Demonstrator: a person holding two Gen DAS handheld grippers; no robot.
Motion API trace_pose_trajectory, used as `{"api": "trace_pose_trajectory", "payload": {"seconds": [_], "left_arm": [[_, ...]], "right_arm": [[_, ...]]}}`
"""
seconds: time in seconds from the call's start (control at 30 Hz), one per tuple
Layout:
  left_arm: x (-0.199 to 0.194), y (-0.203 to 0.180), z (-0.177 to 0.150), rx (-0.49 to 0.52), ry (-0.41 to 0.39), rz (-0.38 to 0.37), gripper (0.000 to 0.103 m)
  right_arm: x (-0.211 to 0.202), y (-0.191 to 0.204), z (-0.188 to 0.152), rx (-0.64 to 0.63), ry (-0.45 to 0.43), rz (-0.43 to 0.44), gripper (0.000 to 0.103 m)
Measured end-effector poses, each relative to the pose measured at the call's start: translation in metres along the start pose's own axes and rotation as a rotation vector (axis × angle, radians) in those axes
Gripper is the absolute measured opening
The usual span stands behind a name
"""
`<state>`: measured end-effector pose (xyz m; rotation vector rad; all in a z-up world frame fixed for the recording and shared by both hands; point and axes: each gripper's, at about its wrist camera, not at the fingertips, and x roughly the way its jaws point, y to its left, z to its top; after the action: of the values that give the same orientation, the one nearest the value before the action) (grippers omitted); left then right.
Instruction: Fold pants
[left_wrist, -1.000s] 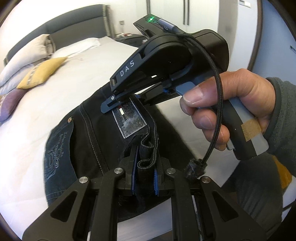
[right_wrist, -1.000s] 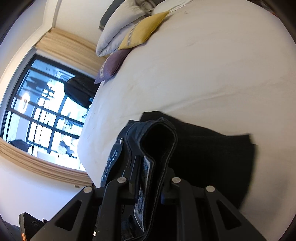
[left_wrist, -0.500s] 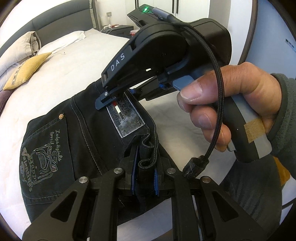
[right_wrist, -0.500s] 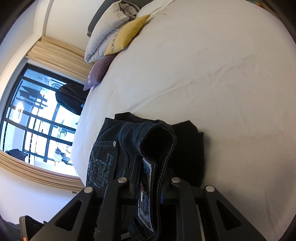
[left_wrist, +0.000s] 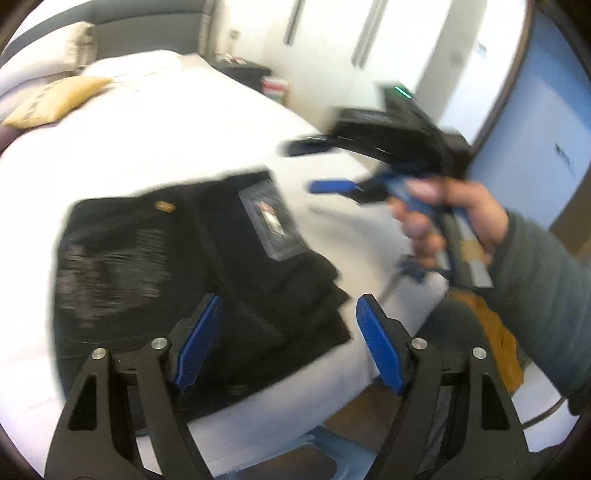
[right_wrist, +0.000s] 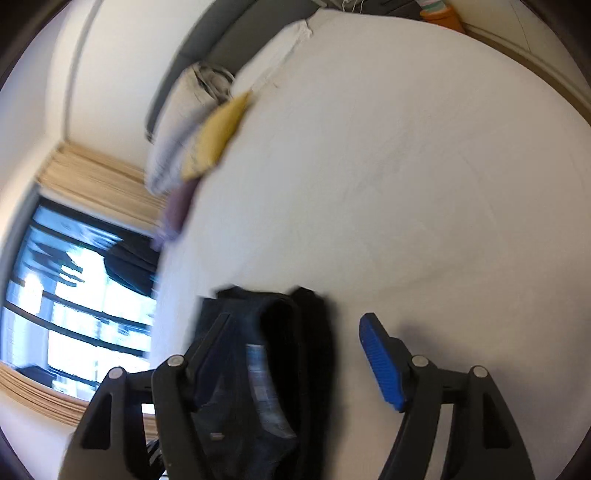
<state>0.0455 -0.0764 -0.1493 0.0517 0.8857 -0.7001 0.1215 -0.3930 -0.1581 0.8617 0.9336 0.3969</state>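
Observation:
The black pants lie folded in a flat stack on the white bed, with the waist patch facing up. My left gripper hovers over their near edge; its jaws are opening, the blue pads stand wide and nothing is gripped. A hand holds my right gripper above the bed to the right of the pants, its jaws spread apart. In the right wrist view the pants lie between the fingers of the right gripper, close to the left one; the right pad is clear of the cloth. Both views are blurred.
A yellow cushion and white pillows rest at the headboard end. A dark nightstand stands beyond the bed. The bed's corner and the wooden floor are at the lower right. A large window is on the left side.
Both grippers were shut on the raised waistband; now both jaws stand wide and the pants lie flat on the bed. The right gripper has drawn away to the right.

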Motion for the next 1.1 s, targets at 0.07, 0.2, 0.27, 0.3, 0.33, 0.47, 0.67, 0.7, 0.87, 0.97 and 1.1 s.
{"api": "trace_pose_trajectory", "payload": {"seconds": [0.07,0.2,0.27,0.3,0.33,0.47,0.67,0.7,0.87,0.97,1.1], "left_arm": [[-0.013,0.038,0.003,-0.039,-0.025,0.022,0.074],[-0.023,0.102,0.0,-0.098,-0.018,0.065,0.074],[-0.023,0.119,-0.012,-0.136,0.0,0.081,0.074],[-0.023,0.133,-0.02,-0.17,0.002,0.065,0.074],[-0.019,0.143,-0.029,-0.194,0.002,0.049,0.074],[-0.011,0.153,-0.056,-0.162,-0.041,0.058,0.074],[-0.047,0.178,-0.034,-0.164,-0.095,0.041,0.074],[-0.054,0.185,-0.032,-0.167,-0.112,0.051,0.074],[-0.046,0.217,-0.045,-0.214,-0.043,0.06,0.074],[-0.054,0.214,-0.055,-0.174,-0.049,0.082,0.074],[-0.054,0.215,-0.056,-0.172,-0.048,0.067,0.074]], "right_arm": [[-0.003,0.014,-0.002,-0.012,0.003,0.09,0.073],[0.025,0.053,-0.007,-0.098,0.087,0.224,0.074],[0.053,0.056,-0.01,-0.088,0.141,0.237,0.074],[0.064,0.051,-0.012,-0.072,0.156,0.226,0.074],[0.076,0.041,-0.012,-0.051,0.166,0.189,0.073],[0.086,0.002,-0.019,0.039,0.133,0.153,0.041],[0.03,0.023,-0.04,0.009,0.071,0.172,0.053],[0.022,0.035,-0.051,-0.003,0.07,0.249,0.061],[0.05,0.048,-0.1,-0.044,0.208,0.229,0.075],[0.052,0.005,-0.12,0.079,0.167,0.215,0.036],[0.028,-0.02,-0.136,0.157,0.112,0.21,0.014]]}}
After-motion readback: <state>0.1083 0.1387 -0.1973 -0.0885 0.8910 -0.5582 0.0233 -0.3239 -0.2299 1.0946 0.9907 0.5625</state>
